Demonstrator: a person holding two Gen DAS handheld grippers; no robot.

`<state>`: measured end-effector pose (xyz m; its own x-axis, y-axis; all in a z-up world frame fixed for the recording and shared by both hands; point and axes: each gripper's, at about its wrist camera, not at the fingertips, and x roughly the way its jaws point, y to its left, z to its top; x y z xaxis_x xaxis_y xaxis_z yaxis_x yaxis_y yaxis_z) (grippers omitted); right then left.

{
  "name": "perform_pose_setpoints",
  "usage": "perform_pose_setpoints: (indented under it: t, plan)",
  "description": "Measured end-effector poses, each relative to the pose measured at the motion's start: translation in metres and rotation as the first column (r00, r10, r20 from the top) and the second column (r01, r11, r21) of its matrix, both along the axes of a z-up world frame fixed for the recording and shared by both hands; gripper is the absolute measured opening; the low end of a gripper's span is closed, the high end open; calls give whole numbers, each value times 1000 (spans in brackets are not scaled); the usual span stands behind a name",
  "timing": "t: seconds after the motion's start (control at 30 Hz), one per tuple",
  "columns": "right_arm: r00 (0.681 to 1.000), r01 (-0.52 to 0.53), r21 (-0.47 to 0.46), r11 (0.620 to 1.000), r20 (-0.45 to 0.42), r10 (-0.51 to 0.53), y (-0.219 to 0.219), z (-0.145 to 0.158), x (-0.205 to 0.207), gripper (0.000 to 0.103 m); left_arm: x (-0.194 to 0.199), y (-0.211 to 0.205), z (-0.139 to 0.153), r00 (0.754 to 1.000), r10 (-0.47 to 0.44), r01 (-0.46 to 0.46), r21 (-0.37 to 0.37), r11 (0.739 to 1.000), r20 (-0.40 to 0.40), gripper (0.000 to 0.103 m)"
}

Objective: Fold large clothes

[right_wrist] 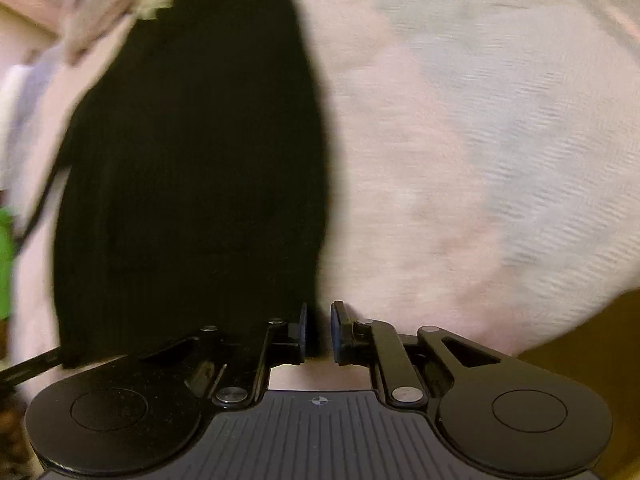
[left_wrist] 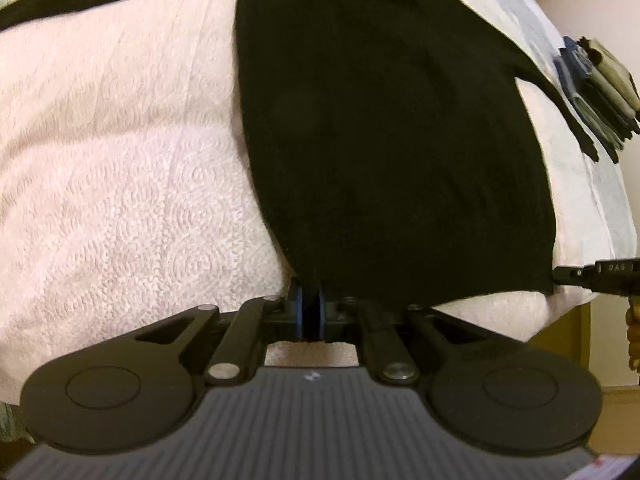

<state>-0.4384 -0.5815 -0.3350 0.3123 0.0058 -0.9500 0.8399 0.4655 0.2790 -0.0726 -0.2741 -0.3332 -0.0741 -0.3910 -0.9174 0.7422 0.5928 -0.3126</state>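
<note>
Both grippers, left gripper (left_wrist: pixel 311 314) and right gripper (right_wrist: pixel 319 330), are clamped on the black sweater (left_wrist: pixel 380 128) at its near hem corners (likely to lift and fold it) on the pink bedspread (left_wrist: pixel 120 168).

This is a bedroom in a home. A bed (left_wrist: pixel 120 184) fills most of both views, covered with a pale pink quilted bedspread (right_wrist: pixel 460 160) stitched in swirls. A stack of folded clothes (left_wrist: pixel 600 92) sits at its far edge, and a plain cream wall (left_wrist: pixel 592 4) rises behind.
</note>
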Motion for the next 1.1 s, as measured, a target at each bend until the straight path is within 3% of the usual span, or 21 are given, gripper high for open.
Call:
perform_pose_setpoints:
  t: [0.13,0.2,0.27,0.37,0.47,0.57,0.73,0.9,1.1]
  plan:
    - [999,-23,-61,998,-24,21,5,27,-5,15,4,8,18,999,-18,16,40,999,39,10]
    - [1000,-22,-92,996,-9,21,11,44,7,28,7,17,28,998,-14,10,61,998,59,11]
    - [1000,-21,-121,992,14,23,18,65,23,51,8,24,44,996,-12,6,65,998,91,11]
    - [996,-48,-186,981,59,60,32,99,41,59,5,28,76,990,-21,14,44,999,143,15]
    - [992,-89,-257,962,67,110,44,133,64,64,4,28,109,980,-22,22,6,1000,196,19]
    - [985,-126,-330,935,73,158,59,165,85,68,13,20,144,967,-31,43,-39,998,252,31]
    - [975,-177,-389,904,54,214,77,194,112,71,12,-1,193,943,-55,87,-83,993,330,67]
    - [965,-234,-381,894,23,263,86,205,125,72,3,-15,214,924,-19,63,-103,993,381,91]
    - [944,-312,-390,866,-25,329,81,209,135,72,-2,-25,230,904,32,11,-99,995,426,97]
